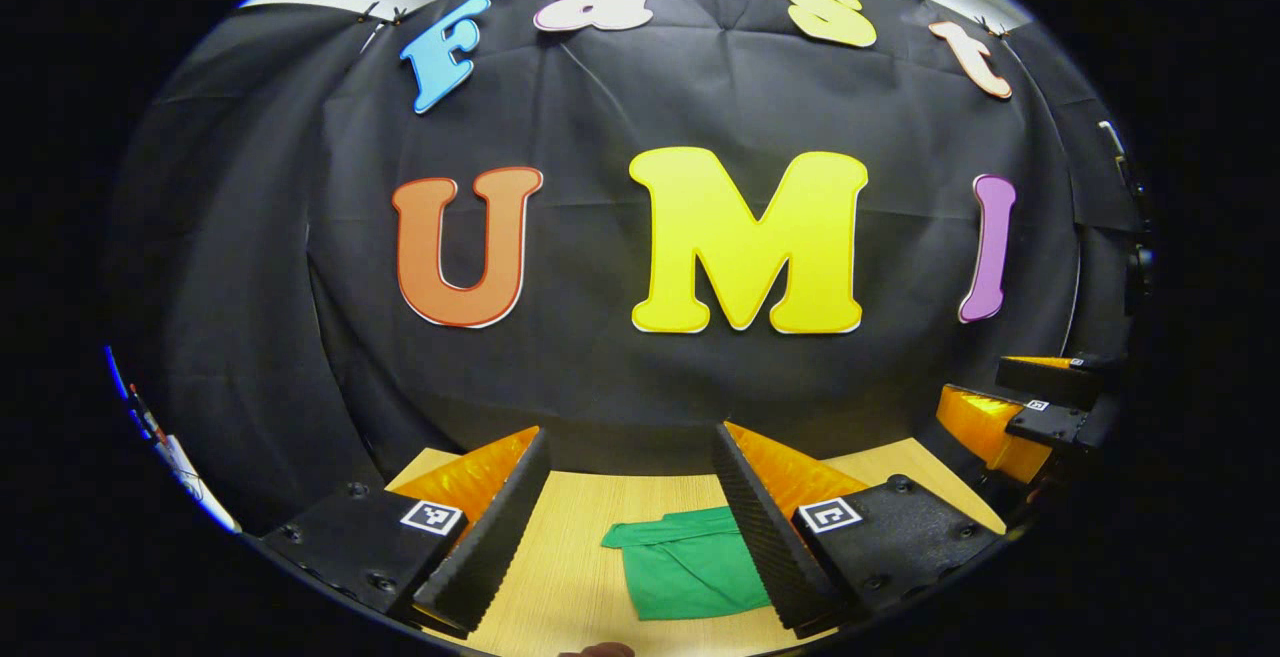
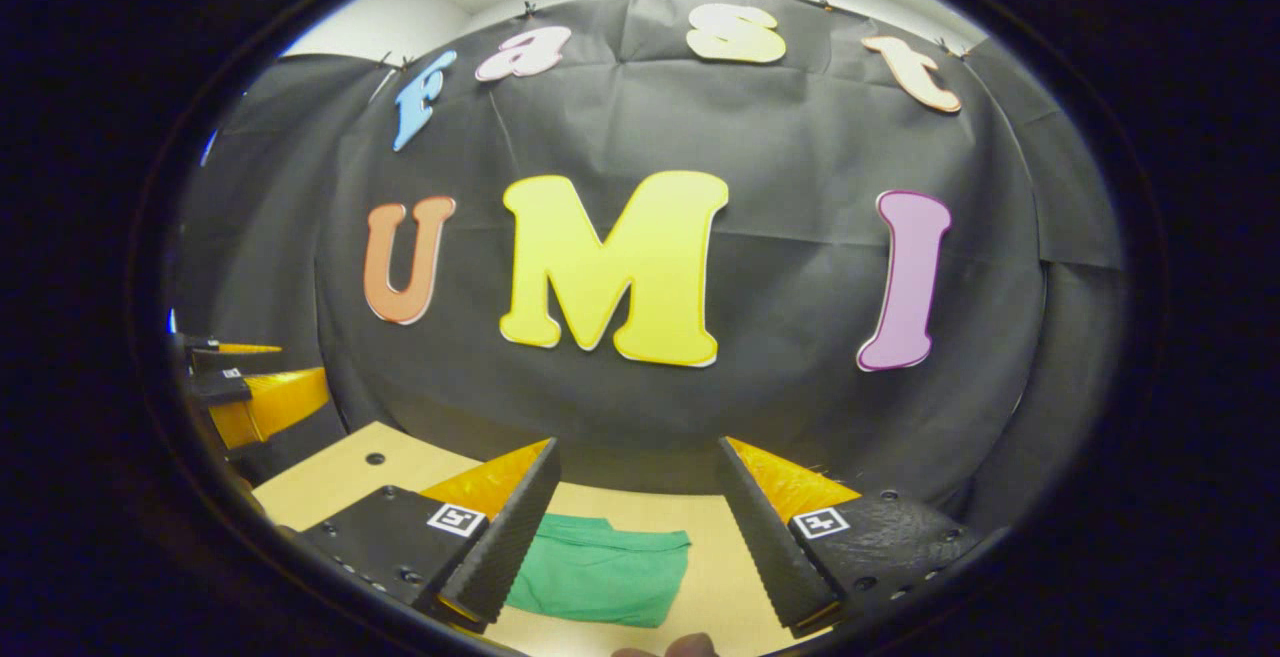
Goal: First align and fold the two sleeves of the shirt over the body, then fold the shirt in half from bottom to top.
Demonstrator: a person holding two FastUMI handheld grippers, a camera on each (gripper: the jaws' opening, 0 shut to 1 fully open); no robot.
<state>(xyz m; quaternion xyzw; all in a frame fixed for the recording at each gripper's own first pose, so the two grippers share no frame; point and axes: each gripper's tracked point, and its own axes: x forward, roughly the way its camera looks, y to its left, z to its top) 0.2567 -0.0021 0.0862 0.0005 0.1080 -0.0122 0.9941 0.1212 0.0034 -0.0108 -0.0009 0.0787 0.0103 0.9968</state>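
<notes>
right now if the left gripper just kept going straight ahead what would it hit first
Probably the black cloth wall. The left gripper points level, its jaws open, and the green shirt lies lower, on the table, so the line likely passes above both. Depth is hard to judge.

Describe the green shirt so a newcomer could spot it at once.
Find the light wooden table in front of the black cloth wall. On it lies the green shirt, folded into a small flat bundle. It is the table's sole green thing.
</notes>
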